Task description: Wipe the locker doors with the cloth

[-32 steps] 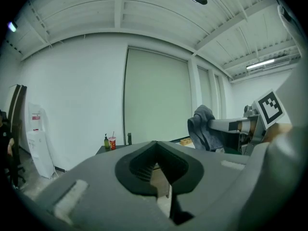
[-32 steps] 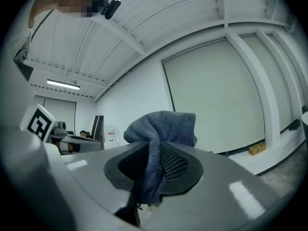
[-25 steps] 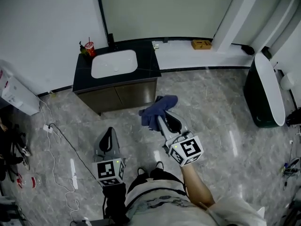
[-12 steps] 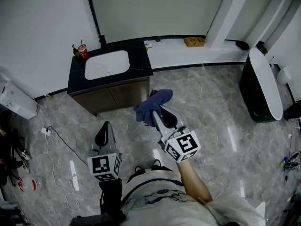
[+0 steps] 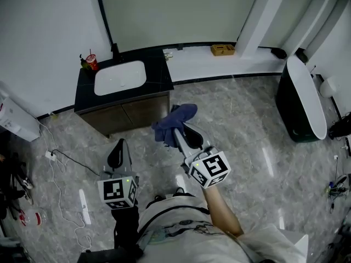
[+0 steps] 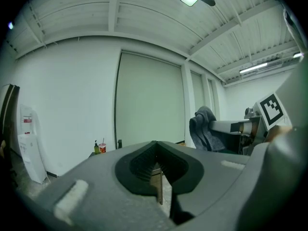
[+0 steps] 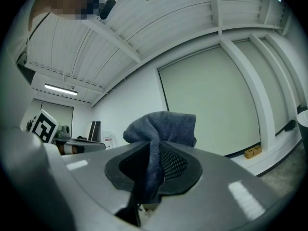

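Note:
A dark blue cloth [image 5: 172, 123] hangs bunched from my right gripper [image 5: 176, 130], which is shut on it in mid-air above the grey marble floor. In the right gripper view the cloth [image 7: 161, 129] fills the gap between the jaws and folds over their tips. The brown cabinet doors [image 5: 131, 113] under the black sink counter lie just beyond and left of the cloth, apart from it. My left gripper [image 5: 116, 150] is lower and to the left, shut with nothing in it [image 6: 155, 163]. From the left gripper view the cloth [image 6: 204, 129] shows at the right.
A white basin [image 5: 119, 78] sits in the counter, with a red cup [image 5: 91, 62] at its back left corner. A dark tub with a white rim [image 5: 299, 100] stands at the right. Cables [image 5: 61, 166] trail on the floor at the left. A small wooden box [image 5: 222, 50] rests on the white ledge.
The sink cabinet has slid left and slightly up in the head view. Both grippers have drifted a little left and down. The cloth stays clamped in the right gripper.

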`<state>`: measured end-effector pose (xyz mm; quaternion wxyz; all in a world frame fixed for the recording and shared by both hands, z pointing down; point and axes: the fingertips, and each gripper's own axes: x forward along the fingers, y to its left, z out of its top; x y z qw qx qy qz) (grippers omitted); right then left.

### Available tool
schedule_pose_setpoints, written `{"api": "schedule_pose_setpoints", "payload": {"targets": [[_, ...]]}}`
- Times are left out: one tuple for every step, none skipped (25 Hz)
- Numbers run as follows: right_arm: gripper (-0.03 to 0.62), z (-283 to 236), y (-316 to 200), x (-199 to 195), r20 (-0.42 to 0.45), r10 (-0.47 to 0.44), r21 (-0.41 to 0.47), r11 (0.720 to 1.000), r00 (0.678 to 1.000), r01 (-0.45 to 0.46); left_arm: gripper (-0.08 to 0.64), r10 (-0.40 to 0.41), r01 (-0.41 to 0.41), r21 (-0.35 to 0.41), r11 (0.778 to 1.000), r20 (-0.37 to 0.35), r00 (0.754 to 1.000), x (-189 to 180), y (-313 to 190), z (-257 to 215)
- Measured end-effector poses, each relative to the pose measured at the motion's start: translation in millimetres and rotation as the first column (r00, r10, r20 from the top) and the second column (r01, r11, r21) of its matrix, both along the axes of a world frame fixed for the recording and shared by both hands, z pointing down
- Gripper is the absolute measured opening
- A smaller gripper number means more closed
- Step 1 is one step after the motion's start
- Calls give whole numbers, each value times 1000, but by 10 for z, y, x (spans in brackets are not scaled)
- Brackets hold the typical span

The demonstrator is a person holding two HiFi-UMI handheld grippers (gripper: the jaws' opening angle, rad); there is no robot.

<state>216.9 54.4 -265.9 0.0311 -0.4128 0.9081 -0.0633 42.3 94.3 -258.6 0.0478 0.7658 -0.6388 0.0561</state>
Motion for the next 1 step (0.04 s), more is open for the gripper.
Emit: {"api": "schedule_pose_setpoints", "payload": {"targets": [[66, 2, -12, 9, -1, 0, -2, 1000, 1000, 0, 0, 3, -3, 2, 1000, -1, 1000, 14, -12, -9]]}}
